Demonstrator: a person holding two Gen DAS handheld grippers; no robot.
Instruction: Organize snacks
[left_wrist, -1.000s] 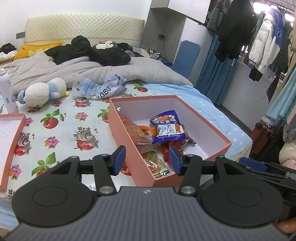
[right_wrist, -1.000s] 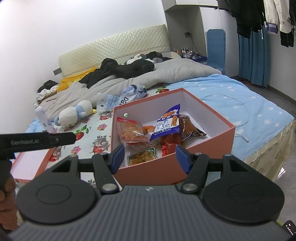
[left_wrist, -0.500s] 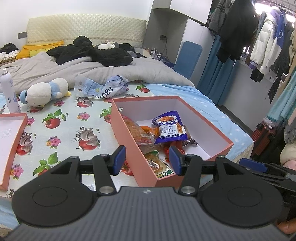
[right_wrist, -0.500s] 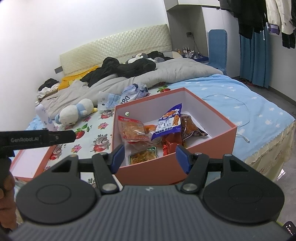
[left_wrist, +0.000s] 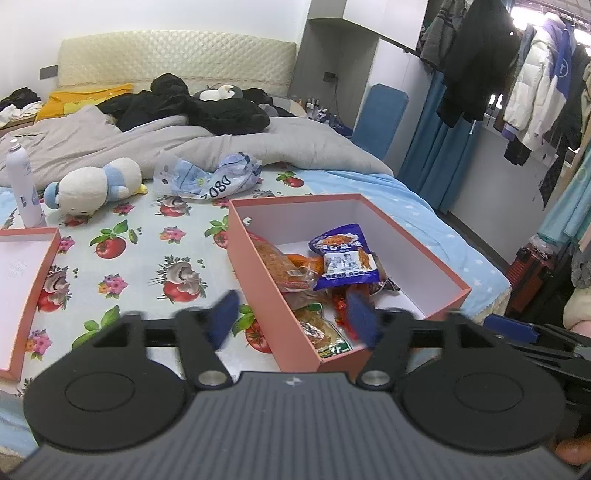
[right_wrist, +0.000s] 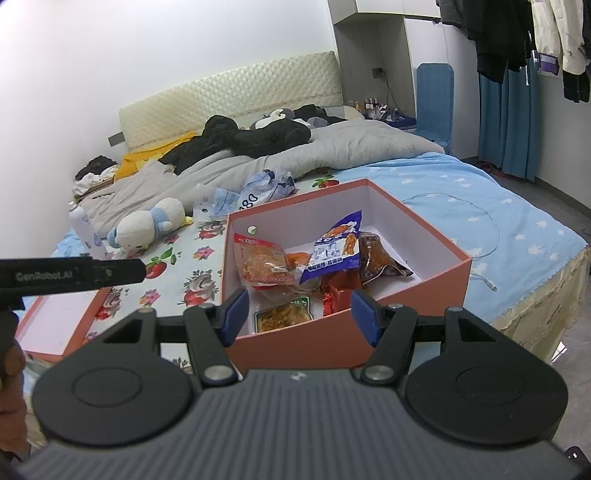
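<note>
Both the left gripper (left_wrist: 291, 321) and right gripper (right_wrist: 299, 314) hang spread and empty over the near edge of the pink box (right_wrist: 424, 284), where the snack packets (right_wrist: 332, 251) lie piled

Left gripper (left_wrist: 291, 321) low in frame w/ blue fingertips (left_wrist: 223, 319) spread wide, nothing btwn them, slightly blurred; fingers hang over near corner of pink box (left_wrist: 258, 266), which sits open on floral sheet (left_wrist: 122, 266); inside box: blue snack bag (left_wrist: 345, 256) on top, orange-brown packet (left_wrist: 280, 262) against left wall, green-edged packet (left_wrist: 321, 334) at near end, red wrapper (left_wrist: 341, 308) beside it; far right part of box floor bare white; box lid (left_wrist: 33, 273) lies at left edge, inside up; plush toy (left_wrist: 94, 184) and white bottle (left_wrist: 24, 186) beyond lid; crumpled blue-white bag (left_wrist: 212, 177) behind box; grey duvet (left_wrist: 229, 144) w/ black clothes (left_wrist: 207, 107) further back; right gripper (left_wrist: 532, 334) partly visible at right edge.
</note>
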